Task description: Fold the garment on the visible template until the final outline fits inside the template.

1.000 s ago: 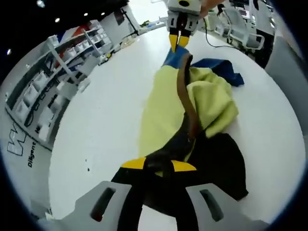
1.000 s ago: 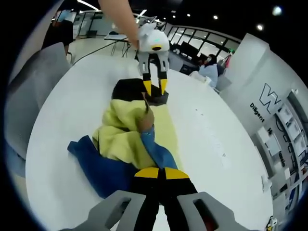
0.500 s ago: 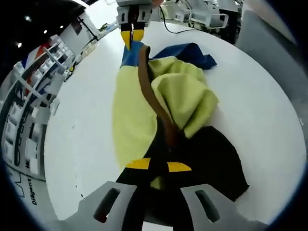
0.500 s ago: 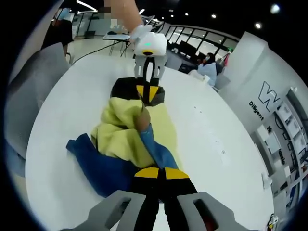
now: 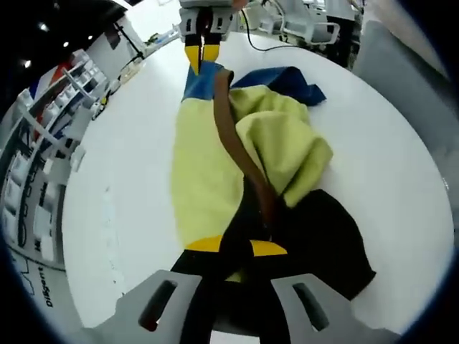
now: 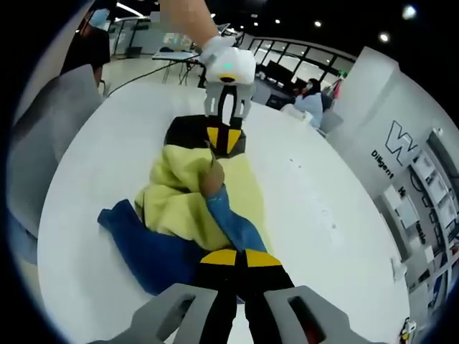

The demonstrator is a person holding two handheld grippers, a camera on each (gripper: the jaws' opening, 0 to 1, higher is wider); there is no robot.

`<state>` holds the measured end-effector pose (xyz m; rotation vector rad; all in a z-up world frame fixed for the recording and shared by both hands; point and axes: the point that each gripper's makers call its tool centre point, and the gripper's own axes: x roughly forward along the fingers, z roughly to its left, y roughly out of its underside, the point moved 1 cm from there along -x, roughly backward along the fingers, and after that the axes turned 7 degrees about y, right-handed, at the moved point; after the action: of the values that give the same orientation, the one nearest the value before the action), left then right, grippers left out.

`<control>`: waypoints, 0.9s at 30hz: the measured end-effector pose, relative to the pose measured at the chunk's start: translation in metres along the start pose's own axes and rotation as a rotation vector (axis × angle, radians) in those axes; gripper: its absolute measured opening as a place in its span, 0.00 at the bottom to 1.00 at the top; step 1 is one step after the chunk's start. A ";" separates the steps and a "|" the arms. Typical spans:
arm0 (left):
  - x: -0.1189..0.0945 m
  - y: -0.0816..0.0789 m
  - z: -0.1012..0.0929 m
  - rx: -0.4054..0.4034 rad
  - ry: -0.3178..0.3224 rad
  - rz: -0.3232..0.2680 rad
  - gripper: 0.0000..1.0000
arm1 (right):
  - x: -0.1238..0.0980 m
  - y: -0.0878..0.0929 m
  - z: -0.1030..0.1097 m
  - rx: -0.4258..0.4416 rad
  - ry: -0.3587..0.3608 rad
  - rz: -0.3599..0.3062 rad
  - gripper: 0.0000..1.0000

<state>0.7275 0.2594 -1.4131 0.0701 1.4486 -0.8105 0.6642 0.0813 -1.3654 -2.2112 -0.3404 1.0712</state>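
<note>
1. Left claw (image 5: 231, 247), left gripper view: jaws rise from the bottom edge, yellow tips pressed together on the black end of the garment (image 5: 244, 165).
2. Same view: garment lies stretched along the white table (image 5: 129, 143), running away from the camera. Black part nearest, yellow-green in the middle, blue at the far end. A brown strip runs lengthwise over the yellow-green part.
3. Same view: yellow-green cloth is bunched to the right of the strip and flatter to the left; blue cloth spreads right at the far end.
4. Same view: right claw (image 5: 201, 56) at the top, pointing down at the table, tips closed on the blue end. A bit of a hand shows above it.
5. Same view: shelving (image 5: 50, 107) stands beyond the table on the left.
6. Right claw (image 6: 234, 258), right gripper view: jaws rise from the bottom, yellow tips together, clamped on the blue end of the garment (image 6: 186, 204).
7. Same view: garment runs away across the table (image 6: 308, 201), blue near, yellow-green bunched in the middle, black far. Blue cloth also spreads to the left.
8. Same view: left claw (image 6: 224, 136) at the far end, held from above by a person's arm, angled down, tips closed on the black end.
9. Same view: a white wall with lettering (image 6: 398, 154) stands right of the table.
</note>
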 end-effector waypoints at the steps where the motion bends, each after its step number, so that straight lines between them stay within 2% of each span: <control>1: 0.003 -0.001 -0.002 0.014 0.019 0.005 0.16 | 0.000 0.000 0.000 -0.001 0.001 0.000 0.00; 3: 0.008 0.000 -0.004 0.025 0.044 0.020 0.15 | 0.000 0.000 0.000 0.001 0.002 -0.001 0.00; 7: 0.016 -0.001 -0.002 0.023 0.053 0.028 0.15 | 0.001 0.000 -0.001 0.003 0.003 -0.002 0.00; 11: 0.021 0.002 -0.015 -0.031 0.125 0.028 0.00 | 0.001 0.001 -0.002 0.005 0.003 0.000 0.00; 13: 0.019 0.002 -0.012 -0.074 0.108 0.012 0.00 | 0.001 0.002 -0.002 0.005 0.004 0.002 0.00; 15: 0.017 0.004 -0.012 -0.080 0.100 0.012 0.00 | 0.001 0.002 -0.002 0.008 0.005 0.001 0.00; 19: -0.002 0.006 0.001 -0.193 -0.003 -0.052 0.00 | 0.000 0.003 -0.003 0.008 0.008 0.004 0.00; 22: -0.017 0.011 -0.003 -0.198 -0.033 -0.055 0.00 | -0.001 0.004 -0.003 0.010 0.012 0.008 0.00; 23: -0.024 0.013 -0.003 -0.200 -0.062 -0.054 0.00 | -0.002 0.004 -0.004 0.014 0.014 0.008 0.00; 27: -0.040 0.017 -0.002 -0.267 -0.129 -0.098 0.00 | -0.003 0.003 -0.004 0.015 0.018 0.007 0.00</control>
<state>0.7385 0.2907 -1.3850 -0.2532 1.4338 -0.6810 0.6653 0.0760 -1.3638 -2.2087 -0.3155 1.0540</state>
